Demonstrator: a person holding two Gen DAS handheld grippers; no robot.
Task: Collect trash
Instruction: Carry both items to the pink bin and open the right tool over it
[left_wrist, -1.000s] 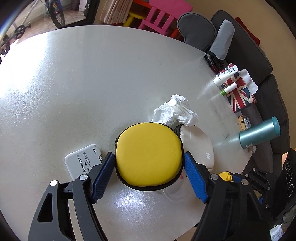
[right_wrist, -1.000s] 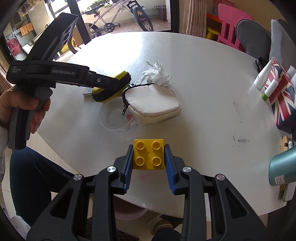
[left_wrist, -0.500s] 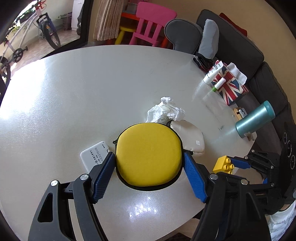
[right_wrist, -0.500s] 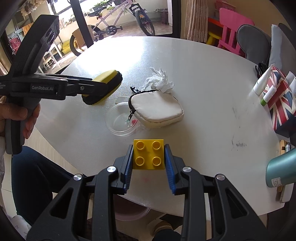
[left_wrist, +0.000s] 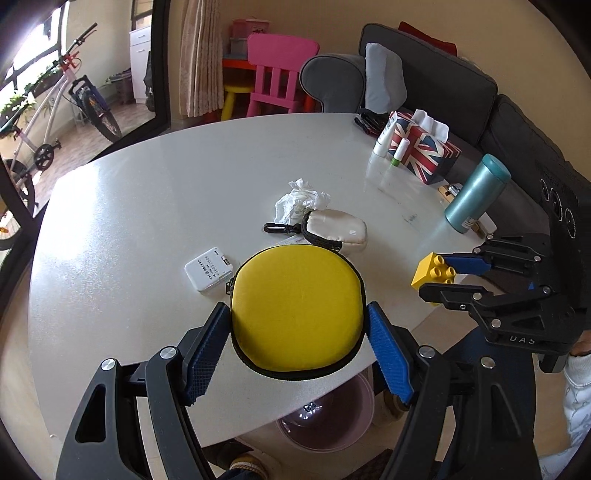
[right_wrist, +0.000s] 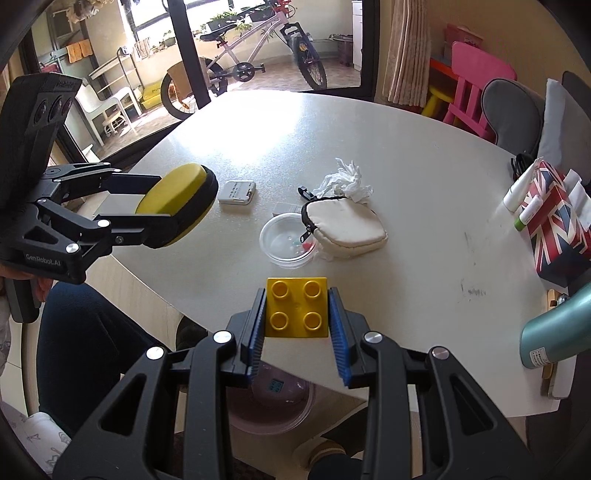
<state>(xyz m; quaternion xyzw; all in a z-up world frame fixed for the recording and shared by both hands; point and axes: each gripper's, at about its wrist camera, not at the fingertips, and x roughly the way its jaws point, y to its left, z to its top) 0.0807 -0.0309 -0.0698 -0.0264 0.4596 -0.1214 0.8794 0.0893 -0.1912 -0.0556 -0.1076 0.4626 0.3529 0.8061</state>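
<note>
**Both grippers hold something above the table edge**

The crumpled white tissue (left_wrist: 301, 199) lies in the middle of the table (left_wrist: 147, 192), touching the far side of a cream pouch (left_wrist: 338, 230). The left gripper (left_wrist: 297, 332) pinches a round yellow case (left_wrist: 297, 310); the right gripper (right_wrist: 297, 314) pinches a yellow brick (right_wrist: 297, 306).

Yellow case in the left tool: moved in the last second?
Yes. The yellow case has lifted and pulled back toward the person, away from the cream pouch it sat beside, gripped in the left tool.

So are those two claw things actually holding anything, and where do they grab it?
Yes. The left gripper clamps the round yellow case across its rim; the right gripper pinches the yellow toy brick by two opposite sides.
</note>
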